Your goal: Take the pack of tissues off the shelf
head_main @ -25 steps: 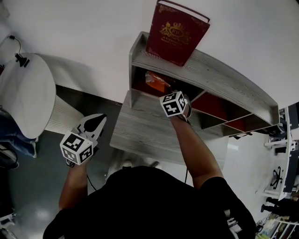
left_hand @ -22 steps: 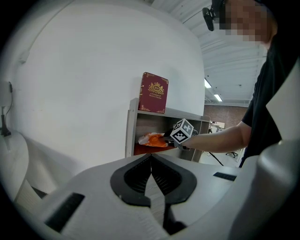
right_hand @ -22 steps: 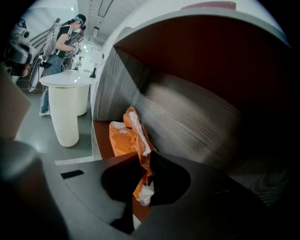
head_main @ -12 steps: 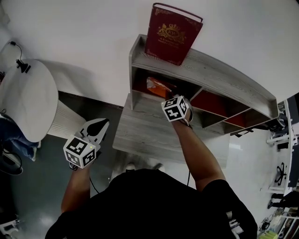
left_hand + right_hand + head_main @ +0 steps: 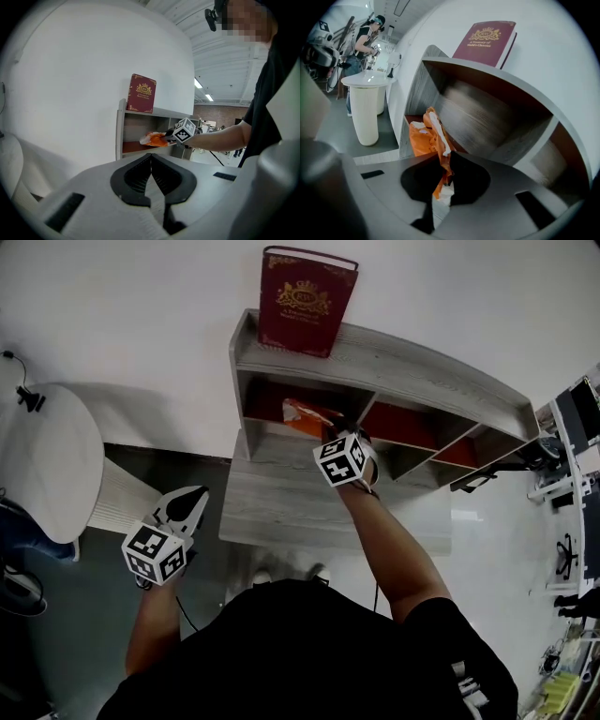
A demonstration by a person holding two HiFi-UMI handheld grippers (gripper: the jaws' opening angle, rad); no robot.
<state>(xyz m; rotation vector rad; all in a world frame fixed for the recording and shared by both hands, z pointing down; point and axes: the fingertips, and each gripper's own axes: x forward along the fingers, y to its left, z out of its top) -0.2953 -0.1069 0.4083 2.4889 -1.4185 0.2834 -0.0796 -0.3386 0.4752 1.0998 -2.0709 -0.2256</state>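
Note:
The pack of tissues (image 5: pixel 302 414) is orange and white and crumpled. It sits at the mouth of the leftmost compartment of the grey wooden shelf (image 5: pixel 412 360). My right gripper (image 5: pixel 329 430) is shut on the pack's near edge, and the wrapper (image 5: pixel 425 135) is pinched between its black fingers (image 5: pixel 464 176). The left gripper view shows the pack (image 5: pixel 154 139) held out at the compartment's front by the right gripper (image 5: pixel 169 136). My left gripper (image 5: pixel 196 495) hangs low at the left, off the desk, shut with nothing in it (image 5: pixel 151 157).
A dark red book (image 5: pixel 305 301) stands on the shelf top. The shelf rests on a grey desk (image 5: pixel 281 507). A round white pedestal table (image 5: pixel 47 460) is at the left, with a person (image 5: pixel 363 37) behind it. Racks (image 5: pixel 572 474) stand at the right.
My right gripper has drawn back a little with the pack, bringing it toward the compartment's front. The left gripper has drifted slightly. The head view has swung to the right.

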